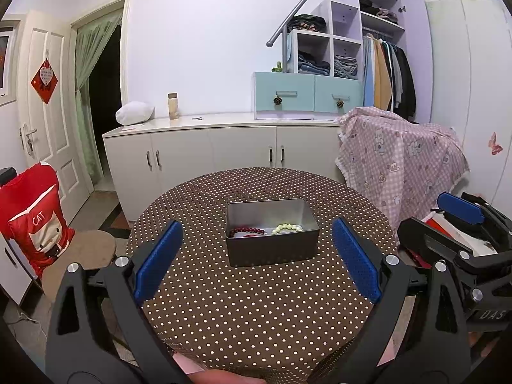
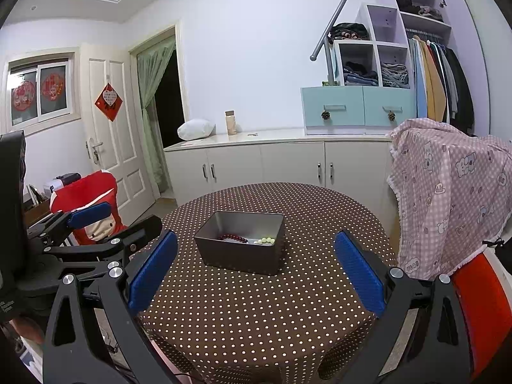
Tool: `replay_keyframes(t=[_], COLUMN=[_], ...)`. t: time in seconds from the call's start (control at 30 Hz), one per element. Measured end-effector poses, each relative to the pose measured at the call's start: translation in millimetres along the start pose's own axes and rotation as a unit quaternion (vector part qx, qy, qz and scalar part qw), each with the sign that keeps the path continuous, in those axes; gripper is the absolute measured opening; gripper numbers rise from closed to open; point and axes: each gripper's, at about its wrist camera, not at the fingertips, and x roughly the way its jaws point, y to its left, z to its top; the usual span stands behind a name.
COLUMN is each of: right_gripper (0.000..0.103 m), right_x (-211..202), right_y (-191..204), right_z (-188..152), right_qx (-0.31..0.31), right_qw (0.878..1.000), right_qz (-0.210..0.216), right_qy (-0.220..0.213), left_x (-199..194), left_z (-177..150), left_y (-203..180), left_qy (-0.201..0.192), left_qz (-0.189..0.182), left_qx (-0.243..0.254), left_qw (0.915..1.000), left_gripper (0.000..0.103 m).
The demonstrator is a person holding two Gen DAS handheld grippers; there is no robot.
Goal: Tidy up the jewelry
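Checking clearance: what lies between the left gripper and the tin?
Only bare dotted tablecloth between the left gripper and the tin, in the left wrist view.

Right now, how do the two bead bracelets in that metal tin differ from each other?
The dark red bracelet has small, deep maroon beads and lies in the left part of the metal tin; the pale green bracelet has larger, light, glossy beads and lies in the right part. More of the red strand shows in the right wrist view; the green one shows just a few beads. Both are round-bead strands resting on the tin's floor, untouched by either gripper.
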Motion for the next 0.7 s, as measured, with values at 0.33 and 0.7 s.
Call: replay_keyframes(t=[0.33,0.7], right_gripper=[0.095,0.095], right_x=[0.5,1.5], right_y=[-1.2,-1.6], right_z=[-1.1,-0.8], right_qx=[0.003,0.004], right_qw=[1.0,1.0], right_qz=[0.002,0.002], right_qy=[0.003,0.003], left_x=[0.2,1.5], left_z=[-0.5,-1.2], left_y=[0.9,1.3], left_qy=[0.001,0.003], left_qz=[-0.001,-0.001], left_qx=[0.0,-0.001], left_qw=[1.0,1.0], left_gripper=[0.093,0.093])
